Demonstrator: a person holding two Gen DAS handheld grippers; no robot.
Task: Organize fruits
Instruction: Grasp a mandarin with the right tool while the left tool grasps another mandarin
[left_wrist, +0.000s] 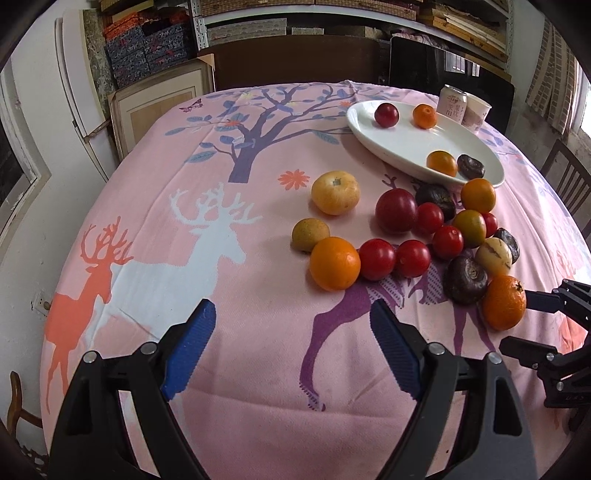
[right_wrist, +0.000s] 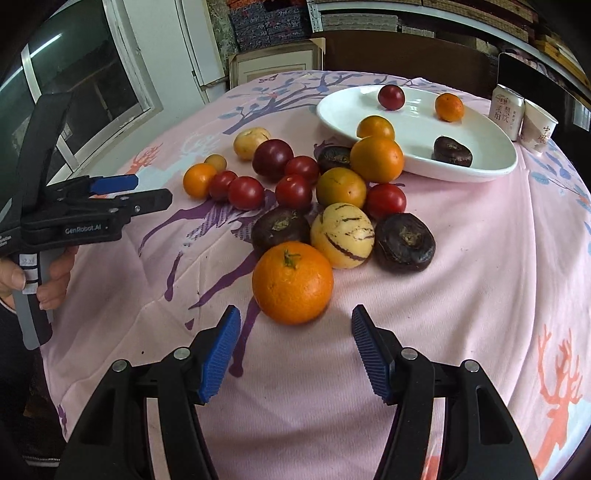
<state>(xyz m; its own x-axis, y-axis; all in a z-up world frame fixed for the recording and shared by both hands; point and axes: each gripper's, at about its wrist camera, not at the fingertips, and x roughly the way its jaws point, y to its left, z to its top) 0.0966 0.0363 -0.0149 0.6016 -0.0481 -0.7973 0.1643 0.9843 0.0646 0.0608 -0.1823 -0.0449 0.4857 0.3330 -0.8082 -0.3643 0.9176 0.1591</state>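
Observation:
A heap of fruit lies on the pink deer tablecloth (right_wrist: 461, 280): red tomatoes (right_wrist: 293, 192), oranges, dark purple fruits (right_wrist: 404, 242) and a striped yellow melon (right_wrist: 342, 235). A big orange (right_wrist: 292, 282) lies just ahead of my right gripper (right_wrist: 295, 354), which is open and empty. The same orange (left_wrist: 504, 302) shows in the left wrist view, next to the right gripper's fingertips (left_wrist: 535, 300). My left gripper (left_wrist: 291, 347) is open and empty over bare cloth, short of another orange (left_wrist: 334, 263). A white oval plate (right_wrist: 491, 155) holds several fruits.
A drink can (right_wrist: 506, 110) and a paper cup (right_wrist: 537, 125) stand behind the plate. The left gripper (right_wrist: 147, 192) shows at the left in the right wrist view, held by a hand. Chairs and shelves stand beyond the table's far edge.

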